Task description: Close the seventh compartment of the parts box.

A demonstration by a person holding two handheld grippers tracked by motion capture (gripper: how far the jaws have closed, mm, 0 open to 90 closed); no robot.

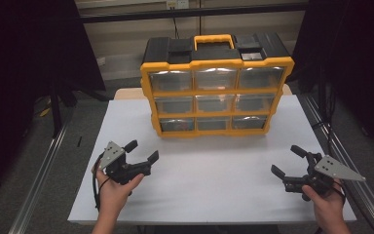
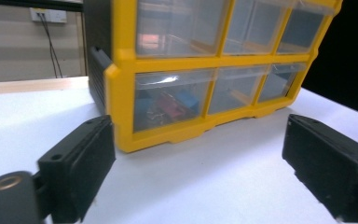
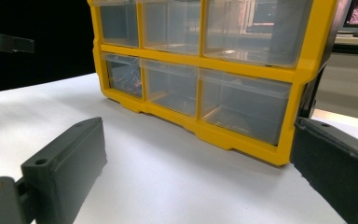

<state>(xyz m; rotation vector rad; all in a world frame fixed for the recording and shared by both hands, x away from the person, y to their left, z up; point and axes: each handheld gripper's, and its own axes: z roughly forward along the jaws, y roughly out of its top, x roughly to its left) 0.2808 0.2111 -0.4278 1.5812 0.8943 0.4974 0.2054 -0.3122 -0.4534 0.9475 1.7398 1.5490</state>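
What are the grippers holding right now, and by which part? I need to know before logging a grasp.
Nothing: left gripper and right gripper are open, short of the drawer cabinet.

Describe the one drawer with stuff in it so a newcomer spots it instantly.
On the white table top stands a yellow-framed black organiser cabinet with nine clear plastic drawers in three rows. Go to the bottom row, leftmost in the high view: that clear drawer shows small red and blue items, while its neighbours look empty.

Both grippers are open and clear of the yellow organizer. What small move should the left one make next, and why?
Probably ease the left gripper forward toward the bottom-left clear drawer of the yellow-and-black plastic organizer. Its jaws stand open with nothing between them, that drawer sits straight ahead holding small red and blue items, and bare white table lies between.
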